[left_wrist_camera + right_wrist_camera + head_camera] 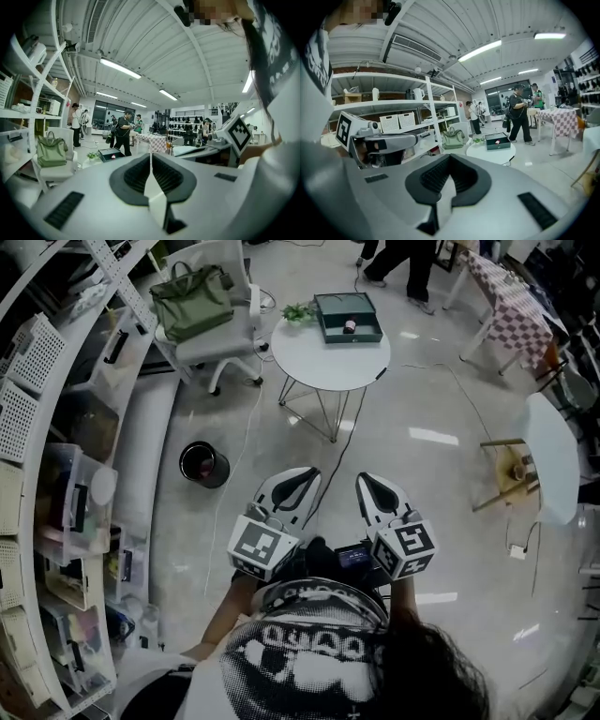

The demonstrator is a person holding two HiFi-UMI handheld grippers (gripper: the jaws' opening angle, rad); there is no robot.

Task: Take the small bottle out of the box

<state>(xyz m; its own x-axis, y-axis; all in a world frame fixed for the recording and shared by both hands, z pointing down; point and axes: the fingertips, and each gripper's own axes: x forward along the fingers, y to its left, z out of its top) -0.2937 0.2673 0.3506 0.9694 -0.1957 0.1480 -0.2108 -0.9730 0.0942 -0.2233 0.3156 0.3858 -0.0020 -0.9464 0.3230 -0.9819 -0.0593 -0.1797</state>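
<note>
A dark green open box (347, 317) lies on a round white table (309, 357) far ahead of me. Inside it stands a small bottle (350, 326) with a pink top. My left gripper (309, 474) and right gripper (364, 482) are held side by side near my chest, well short of the table, both shut and empty. In the left gripper view the jaws (151, 153) meet, and the box (111, 154) with the bottle (113, 157) is small and distant. In the right gripper view the jaws (449, 157) are closed too, with the box (497, 141) and bottle (497, 140) beyond them.
A small potted plant (298, 311) stands by the box. A white chair with a green bag (192, 298) is left of the table. A black bin (203, 464) sits on the floor, shelves (56, 474) line the left, a checkered table (516, 306) and people (412, 263) are beyond.
</note>
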